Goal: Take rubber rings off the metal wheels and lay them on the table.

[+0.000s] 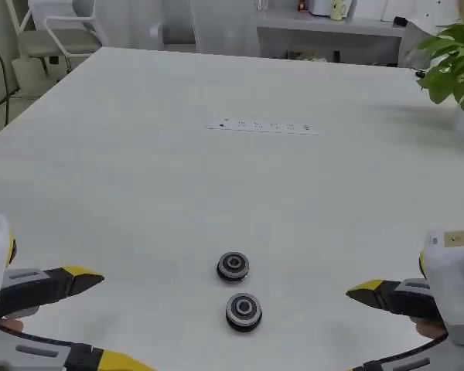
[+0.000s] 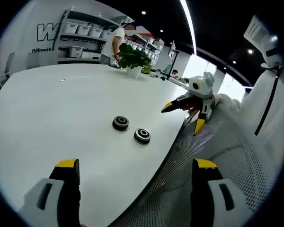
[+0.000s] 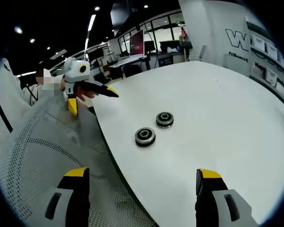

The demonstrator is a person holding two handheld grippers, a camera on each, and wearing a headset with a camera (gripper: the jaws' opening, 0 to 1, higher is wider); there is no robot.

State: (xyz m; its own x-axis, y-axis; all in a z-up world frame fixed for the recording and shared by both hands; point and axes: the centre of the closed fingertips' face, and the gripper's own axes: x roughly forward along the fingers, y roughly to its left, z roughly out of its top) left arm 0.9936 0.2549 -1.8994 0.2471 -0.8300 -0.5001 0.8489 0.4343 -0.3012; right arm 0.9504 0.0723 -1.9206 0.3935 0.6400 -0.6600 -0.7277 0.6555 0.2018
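Nothing is done yet, and both rings remain for you to pull. On the table (image 1: pixel 139 170), your left gripper (image 2: pixel 136 164) and right gripper (image 3: pixel 142 171) stand wide open and empty. Both are well on your side of the power strip (image 1: pixel 263 126). The two metal wheels (image 1: pixel 233 266) (image 1: pixel 243 311) lie flat between them, axles pointing up. They are round, so they have no long axis. Each wears its dark rubber ring (image 1: pixel 220 267).
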